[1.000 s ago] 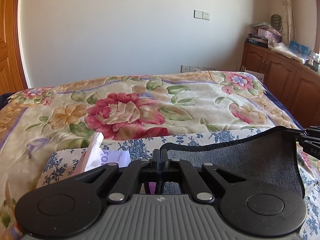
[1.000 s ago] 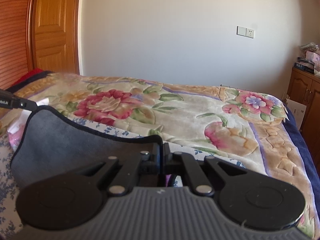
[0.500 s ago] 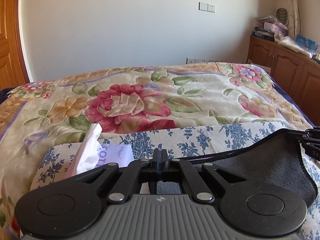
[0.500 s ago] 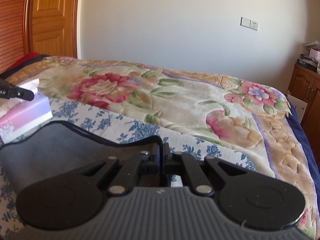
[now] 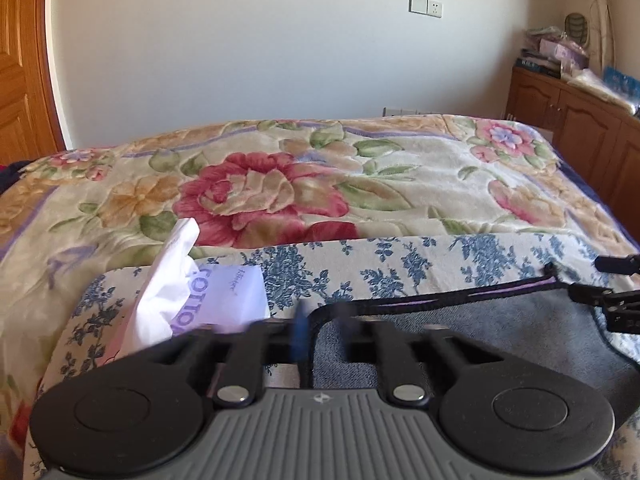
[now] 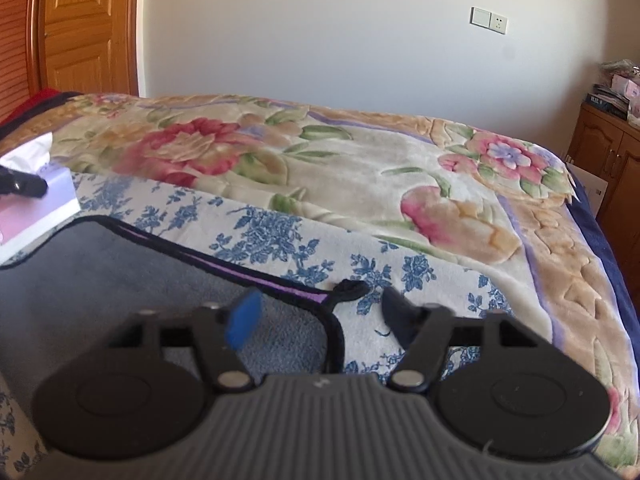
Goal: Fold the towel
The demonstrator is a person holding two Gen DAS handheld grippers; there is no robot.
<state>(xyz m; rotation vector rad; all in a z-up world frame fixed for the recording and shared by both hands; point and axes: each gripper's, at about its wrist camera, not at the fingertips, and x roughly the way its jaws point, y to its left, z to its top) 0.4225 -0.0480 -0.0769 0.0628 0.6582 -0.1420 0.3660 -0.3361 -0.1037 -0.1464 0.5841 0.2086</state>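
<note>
The dark grey towel [image 5: 460,332] with black trim and a purple stripe lies flat on the blue-flowered white cloth [image 5: 360,268]; it also shows in the right wrist view [image 6: 120,280]. My left gripper [image 5: 322,326] is open, its fingers either side of the towel's near left corner. My right gripper [image 6: 320,312] is open wide over the towel's right corner, where a small black loop [image 6: 350,288] sticks out. Neither gripper holds the towel. The right gripper's tips show at the far right of the left wrist view [image 5: 612,292].
A tissue box [image 5: 208,300] with a white tissue sticking up sits left of the towel. The flowered blanket [image 5: 320,184] covers the bed behind. A wooden cabinet [image 5: 580,128] stands at the right, a wooden door [image 6: 88,28] at the left.
Both grippers lowered the towel's edge onto the cloth and opened, letting it go. The towel now lies flat.
</note>
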